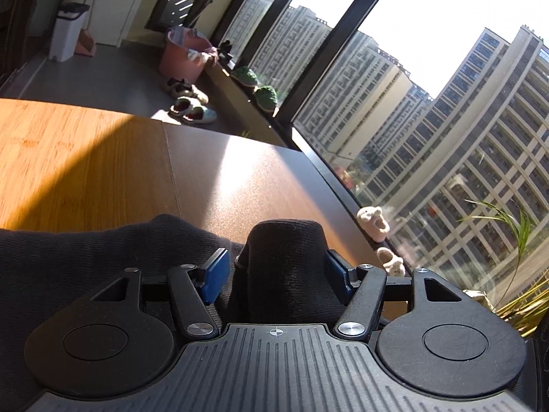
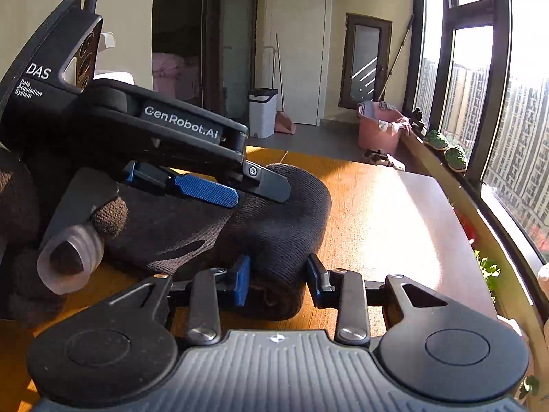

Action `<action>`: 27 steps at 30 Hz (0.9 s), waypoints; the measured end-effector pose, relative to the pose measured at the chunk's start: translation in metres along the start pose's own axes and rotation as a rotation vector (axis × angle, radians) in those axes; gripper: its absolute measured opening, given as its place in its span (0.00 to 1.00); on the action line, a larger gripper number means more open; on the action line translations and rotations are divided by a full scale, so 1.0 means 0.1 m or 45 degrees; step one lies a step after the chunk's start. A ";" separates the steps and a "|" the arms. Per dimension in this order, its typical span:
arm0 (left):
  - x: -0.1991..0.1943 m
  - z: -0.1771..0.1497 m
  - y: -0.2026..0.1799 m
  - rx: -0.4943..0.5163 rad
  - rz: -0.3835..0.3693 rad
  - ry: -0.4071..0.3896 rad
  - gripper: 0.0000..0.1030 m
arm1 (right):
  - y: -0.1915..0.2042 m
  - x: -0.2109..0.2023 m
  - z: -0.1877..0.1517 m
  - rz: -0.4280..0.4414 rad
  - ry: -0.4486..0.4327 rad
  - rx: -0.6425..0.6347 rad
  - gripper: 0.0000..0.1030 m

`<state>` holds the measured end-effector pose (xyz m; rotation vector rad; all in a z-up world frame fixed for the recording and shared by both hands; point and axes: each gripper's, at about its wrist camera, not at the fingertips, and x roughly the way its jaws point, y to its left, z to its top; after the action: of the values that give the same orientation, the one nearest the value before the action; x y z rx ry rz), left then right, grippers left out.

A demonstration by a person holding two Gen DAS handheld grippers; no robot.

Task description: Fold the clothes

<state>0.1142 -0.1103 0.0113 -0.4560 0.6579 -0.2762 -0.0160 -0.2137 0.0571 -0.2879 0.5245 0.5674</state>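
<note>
A dark knit garment (image 2: pixel 274 213) lies bunched on the wooden table (image 2: pixel 377 213). In the left wrist view a thick fold of the garment (image 1: pixel 284 261) stands up between the blue pads (image 1: pixel 214 274) of my left gripper (image 1: pixel 274 271), which is shut on it. The right wrist view shows that left gripper (image 2: pixel 240 192) from the side, lying over the garment's top. My right gripper (image 2: pixel 279 281) is shut on the garment's rolled near edge. A gloved finger (image 2: pixel 109 219) rests on the left gripper's handle.
The table's right edge runs along a window ledge (image 2: pixel 480 226) with potted plants (image 2: pixel 454 158) and plush slippers (image 1: pixel 374 223). On the floor beyond stand a pink bucket (image 2: pixel 377 130), a white bin (image 2: pixel 262 113) and shoes (image 1: pixel 192 103).
</note>
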 end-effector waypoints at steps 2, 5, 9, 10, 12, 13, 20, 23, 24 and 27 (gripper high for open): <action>0.01 0.03 -0.02 0.042 0.032 0.012 0.65 | 0.13 0.01 0.02 -0.024 -0.006 -0.113 0.32; 0.15 -0.04 -0.03 0.153 0.140 0.078 0.69 | 0.13 0.00 0.06 -0.017 -0.013 -0.117 0.35; 0.17 -0.08 0.14 0.059 0.104 0.097 0.74 | -0.21 -0.11 0.09 0.124 -0.063 0.236 0.63; 0.17 -0.08 0.16 0.044 0.095 0.097 0.74 | -0.30 -0.10 0.07 0.153 -0.062 0.337 0.69; 0.17 -0.08 0.15 0.051 0.102 0.098 0.74 | -0.44 -0.01 0.01 0.195 -0.037 0.517 0.69; 0.17 -0.08 0.14 0.055 0.107 0.095 0.74 | -0.49 0.06 -0.03 0.205 -0.014 0.595 0.69; 0.15 -0.10 0.11 0.051 0.104 0.077 0.75 | -0.65 0.23 -0.19 0.242 -0.027 0.763 0.42; 0.17 -0.08 0.08 0.041 0.085 0.073 0.75 | -0.54 0.11 -0.08 0.128 -0.035 0.546 0.40; 0.18 -0.08 0.06 0.040 0.078 0.071 0.75 | -0.48 0.07 -0.04 0.082 -0.041 0.464 0.40; 0.17 -0.06 0.04 0.044 0.067 0.064 0.75 | -0.32 0.03 0.02 -0.031 -0.051 0.231 0.40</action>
<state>0.1235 -0.1151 -0.0037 -0.3994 0.7121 -0.2492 0.0052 -0.2377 0.0611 -0.1105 0.5290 0.4971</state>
